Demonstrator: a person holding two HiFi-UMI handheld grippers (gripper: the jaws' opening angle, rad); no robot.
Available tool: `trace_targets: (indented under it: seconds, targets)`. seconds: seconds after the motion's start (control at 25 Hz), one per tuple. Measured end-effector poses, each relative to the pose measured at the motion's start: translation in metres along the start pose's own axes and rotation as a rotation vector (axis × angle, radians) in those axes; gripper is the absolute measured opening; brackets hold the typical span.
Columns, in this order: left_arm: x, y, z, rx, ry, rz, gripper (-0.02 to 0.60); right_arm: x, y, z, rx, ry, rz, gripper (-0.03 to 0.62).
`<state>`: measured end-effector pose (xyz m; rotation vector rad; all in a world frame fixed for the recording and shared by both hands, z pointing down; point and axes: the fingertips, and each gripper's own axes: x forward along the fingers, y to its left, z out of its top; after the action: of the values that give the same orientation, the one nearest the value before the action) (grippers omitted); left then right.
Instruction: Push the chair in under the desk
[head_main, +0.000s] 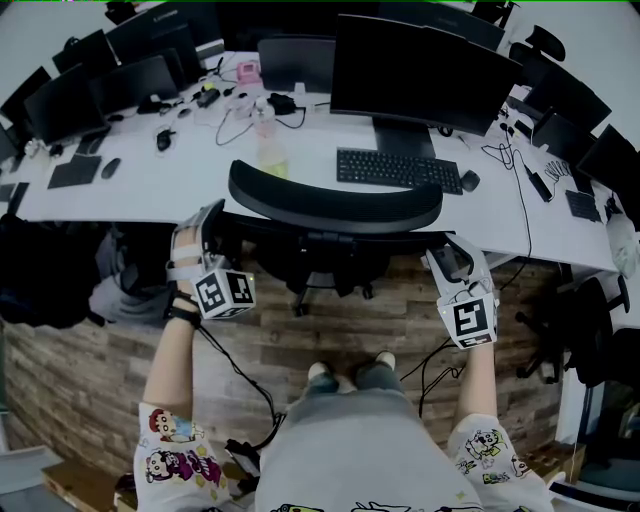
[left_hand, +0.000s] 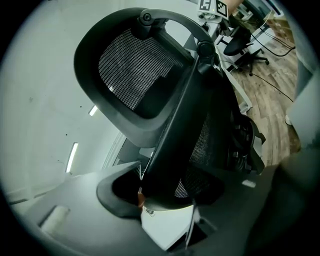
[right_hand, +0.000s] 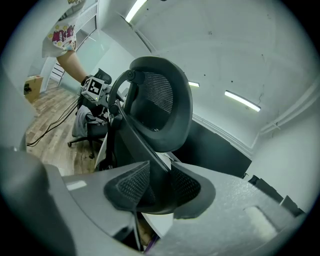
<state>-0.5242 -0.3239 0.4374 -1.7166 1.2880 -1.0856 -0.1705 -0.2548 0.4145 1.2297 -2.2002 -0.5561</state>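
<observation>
A black mesh office chair (head_main: 335, 205) stands right at the white desk (head_main: 300, 165), its curved headrest over the desk's front edge. In the head view my left gripper (head_main: 210, 228) is at the left edge of the chair back and my right gripper (head_main: 448, 258) at its right edge. In the left gripper view the chair's back frame (left_hand: 175, 130) fills the gap of my left gripper (left_hand: 170, 200). In the right gripper view the ribbed pads (right_hand: 129, 186) of my right gripper (right_hand: 157, 187) clamp the thin back frame (right_hand: 145, 145). The seat and base are mostly hidden.
A large monitor (head_main: 425, 65), a keyboard (head_main: 398, 170), a mouse (head_main: 470, 180) and a clear bottle (head_main: 268, 135) are on the desk behind the chair. Cables (head_main: 240, 380) trail over the wood floor. Another dark chair (head_main: 590, 330) stands at the right, and dark clutter (head_main: 130, 280) sits under the desk's left.
</observation>
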Motion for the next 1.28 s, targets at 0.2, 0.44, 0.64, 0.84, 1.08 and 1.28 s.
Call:
trace_targets:
  seconds: [0.2, 0.44, 0.64, 0.84, 1.08, 1.28]
  targets:
    - [-0.005, -0.002, 0.004, -0.026, 0.000, 0.009, 0.259, -0.003, 0.003, -0.001, -0.008, 0.010, 0.005, 0.144]
    - [-0.022, -0.003, 0.010, -0.032, -0.019, 0.031, 0.262, -0.014, 0.004, 0.001, -0.018, -0.003, -0.006, 0.160]
    - [-0.040, -0.002, 0.012, -0.031, -0.028, 0.049, 0.262, -0.025, 0.007, 0.008, -0.024, -0.025, -0.019, 0.173]
    - [-0.065, 0.009, 0.029, -0.060, -0.048, 0.061, 0.262, -0.037, 0.021, 0.021, -0.023, -0.051, -0.012, 0.181]
    - [-0.093, 0.008, 0.044, -0.124, -0.064, 0.080, 0.258, -0.053, 0.043, 0.035, 0.000, -0.087, 0.002, 0.187]
    - [-0.119, 0.006, 0.055, -0.247, -0.072, 0.073, 0.249, -0.063, 0.060, 0.054, 0.103, -0.174, 0.022, 0.196]
